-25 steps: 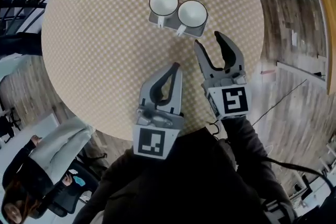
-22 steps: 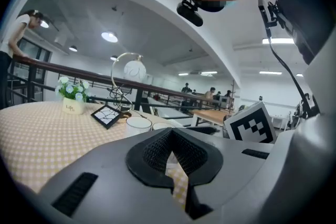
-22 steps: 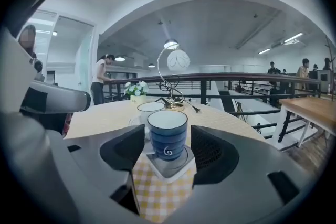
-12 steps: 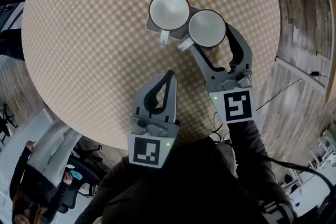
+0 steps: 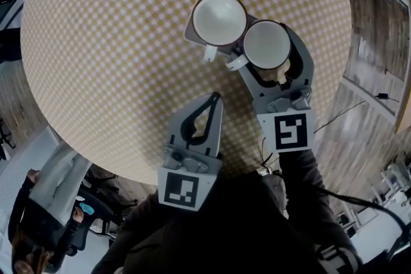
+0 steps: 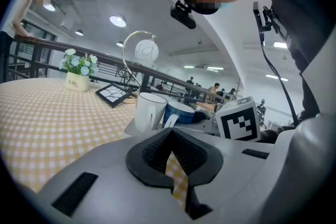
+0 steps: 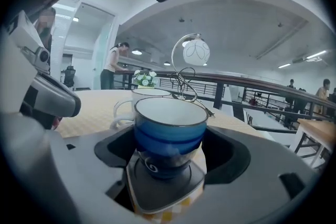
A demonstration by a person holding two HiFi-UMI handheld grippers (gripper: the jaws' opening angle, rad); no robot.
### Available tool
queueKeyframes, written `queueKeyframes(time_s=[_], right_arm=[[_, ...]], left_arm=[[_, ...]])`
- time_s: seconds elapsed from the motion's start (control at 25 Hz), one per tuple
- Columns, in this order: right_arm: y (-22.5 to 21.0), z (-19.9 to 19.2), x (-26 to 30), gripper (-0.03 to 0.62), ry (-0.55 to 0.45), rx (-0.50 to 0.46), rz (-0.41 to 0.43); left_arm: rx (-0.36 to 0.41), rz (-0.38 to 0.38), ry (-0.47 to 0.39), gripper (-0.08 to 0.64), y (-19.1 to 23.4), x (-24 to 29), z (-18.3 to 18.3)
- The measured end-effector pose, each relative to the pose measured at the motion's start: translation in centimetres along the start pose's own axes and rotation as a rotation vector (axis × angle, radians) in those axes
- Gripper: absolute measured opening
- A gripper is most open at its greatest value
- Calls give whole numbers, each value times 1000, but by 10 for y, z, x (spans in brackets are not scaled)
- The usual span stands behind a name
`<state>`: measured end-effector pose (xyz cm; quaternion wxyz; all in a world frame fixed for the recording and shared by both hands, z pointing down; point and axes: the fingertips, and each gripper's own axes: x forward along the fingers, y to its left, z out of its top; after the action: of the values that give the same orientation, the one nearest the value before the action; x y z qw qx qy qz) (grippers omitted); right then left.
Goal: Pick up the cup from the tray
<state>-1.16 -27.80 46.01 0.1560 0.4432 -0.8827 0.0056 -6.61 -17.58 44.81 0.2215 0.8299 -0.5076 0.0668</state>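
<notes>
1. The right gripper (image 5: 266, 53) has its jaws spread wide on either side of the blue cup (image 5: 266, 43). In the right gripper view the blue cup (image 7: 169, 131) stands between the jaws, with a gap showing on each side, so the pads are not pressing on it.
2. A second ago this gripper was short of the grey tray (image 5: 191, 29), with its tips just off the near corner and nothing between narrower jaws. The jaws have just been opening, and the cup now sits deep between them.
3. The blue cup is upright on the tray (image 7: 163, 186), its handle turned toward the inner jaw of the right gripper.
4. The white cup (image 5: 219, 18) stands touching or just beside the blue one, beyond the right gripper's inner jaw and outside its grasp. In the right gripper view its rim (image 7: 147, 93) shows behind the blue cup.
5. The left gripper (image 5: 214, 99) has its jaws closed together with nothing in them, as it did a second ago. It is above the checked tablecloth (image 5: 115, 61), short of the tray.
6. From the left gripper (image 6: 171, 136), the white cup (image 6: 148, 111) and the blue cup (image 6: 179, 112) lie ahead. A flower pot (image 6: 77, 80) and a black-framed picture (image 6: 111, 94) lie further ahead to the left.
</notes>
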Motion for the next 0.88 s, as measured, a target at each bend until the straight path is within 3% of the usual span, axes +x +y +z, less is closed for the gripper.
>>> queueKeyframes(time_s=[0.52, 0.88], right_arm=[[-20, 23, -9, 342, -68, 12, -57], [-56, 17, -51, 342, -36, 30, -159]], left_arm=[[14, 0, -21, 5, -5, -2, 18], [42, -90, -13, 5, -41, 4, 23]])
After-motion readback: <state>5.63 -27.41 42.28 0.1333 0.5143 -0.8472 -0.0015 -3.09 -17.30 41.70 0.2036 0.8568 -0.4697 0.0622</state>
